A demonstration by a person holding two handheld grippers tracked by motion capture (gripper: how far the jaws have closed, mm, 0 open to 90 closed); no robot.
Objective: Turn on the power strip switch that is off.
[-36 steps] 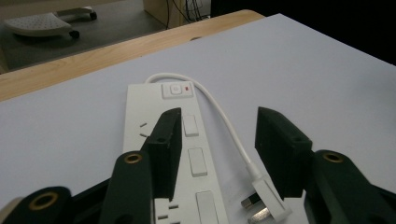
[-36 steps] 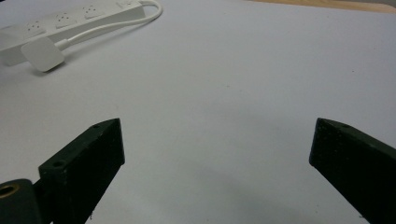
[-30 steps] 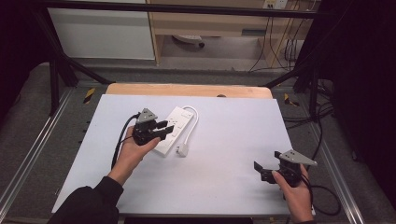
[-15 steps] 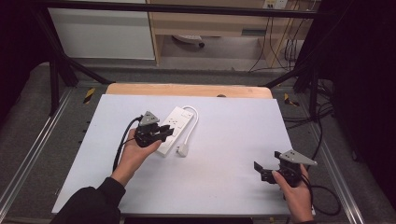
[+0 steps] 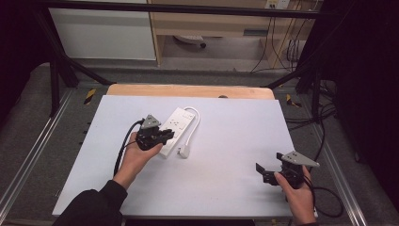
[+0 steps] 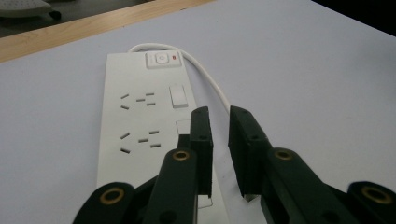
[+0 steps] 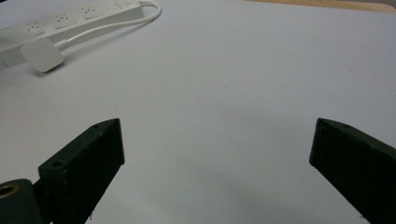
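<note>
left tongs [image 5: 165,136]: jaws just closing, narrow gap | right tongs [image 5: 263,173]: jaws wide apart, held low

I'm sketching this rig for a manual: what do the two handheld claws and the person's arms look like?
Both are black. The left claw and the right claw each carry a grey three-cornered plate on top and trail a black cable. Each has two flat, blocky black jaws; brass-coloured rivets mark the left claw's linkage. The left arm wears a dark sleeve.

A white table top [image 5: 226,179] on a wooden board [image 5: 188,90] — grey floor [image 5: 28,122], dangling cables [image 5: 282,52] behind.
</note>
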